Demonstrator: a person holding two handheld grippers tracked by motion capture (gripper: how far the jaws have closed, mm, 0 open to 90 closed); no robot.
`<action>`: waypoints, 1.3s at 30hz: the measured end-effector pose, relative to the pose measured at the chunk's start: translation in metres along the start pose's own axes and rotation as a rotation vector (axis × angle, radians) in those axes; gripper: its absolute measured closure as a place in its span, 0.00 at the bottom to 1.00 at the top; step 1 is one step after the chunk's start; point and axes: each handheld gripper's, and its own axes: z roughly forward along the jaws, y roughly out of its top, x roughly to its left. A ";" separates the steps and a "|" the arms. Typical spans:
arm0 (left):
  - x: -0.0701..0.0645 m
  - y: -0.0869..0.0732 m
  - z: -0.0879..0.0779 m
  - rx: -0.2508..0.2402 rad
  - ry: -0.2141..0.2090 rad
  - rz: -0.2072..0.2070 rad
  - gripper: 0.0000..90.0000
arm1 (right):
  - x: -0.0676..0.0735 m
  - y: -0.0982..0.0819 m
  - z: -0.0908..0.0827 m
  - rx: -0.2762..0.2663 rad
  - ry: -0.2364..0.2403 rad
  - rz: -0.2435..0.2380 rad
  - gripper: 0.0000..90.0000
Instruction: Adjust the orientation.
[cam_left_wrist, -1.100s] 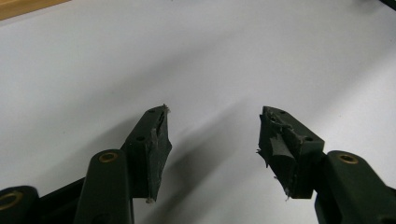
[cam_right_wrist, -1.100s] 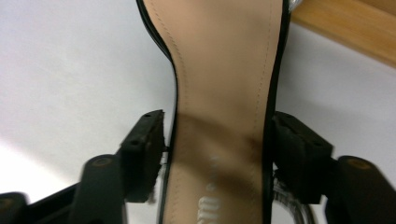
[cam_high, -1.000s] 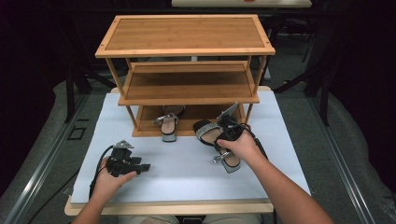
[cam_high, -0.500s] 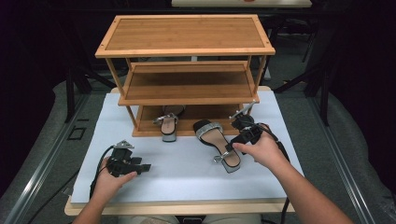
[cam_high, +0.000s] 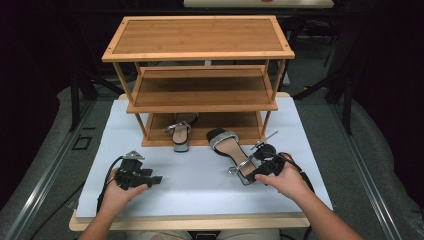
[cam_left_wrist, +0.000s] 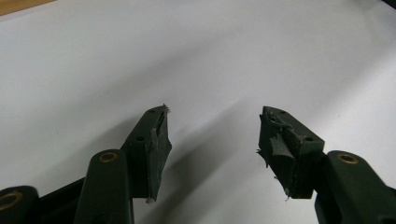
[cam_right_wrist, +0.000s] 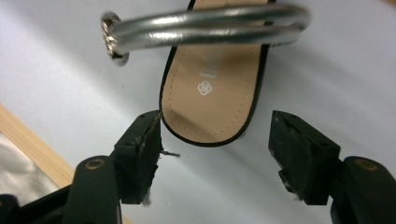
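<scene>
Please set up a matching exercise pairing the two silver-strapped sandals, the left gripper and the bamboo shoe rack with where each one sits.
Things:
1. silver-strapped sandal with tan insole
2. second silver-strapped sandal
3. left gripper
4. three-tier bamboo shoe rack

Places or states:
A. at the far side of the white board
B. on the rack's bottom shelf
C. jaws open over bare white board
D. on the board, heel before the right gripper

Pairs: 1-D, 2-B, 3-C, 4-A

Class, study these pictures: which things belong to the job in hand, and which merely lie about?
In the job:
right gripper, jaws just opening, astride the heel
sandal on the white table
wooden shoe rack
second sandal on its bottom shelf

Lying about:
left gripper, open, idle
dark frames behind
</scene>
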 end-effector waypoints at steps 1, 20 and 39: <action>0.000 0.000 0.000 -0.001 0.000 0.000 0.47 | 0.001 0.000 0.003 0.016 -0.015 -0.015 0.35; 0.001 0.000 0.001 -0.001 -0.001 -0.001 0.47 | 0.025 -0.001 0.038 -0.072 0.001 -0.071 0.34; 0.003 -0.001 0.001 -0.006 -0.006 -0.003 0.47 | 0.039 0.009 0.047 -0.086 0.014 -0.118 0.31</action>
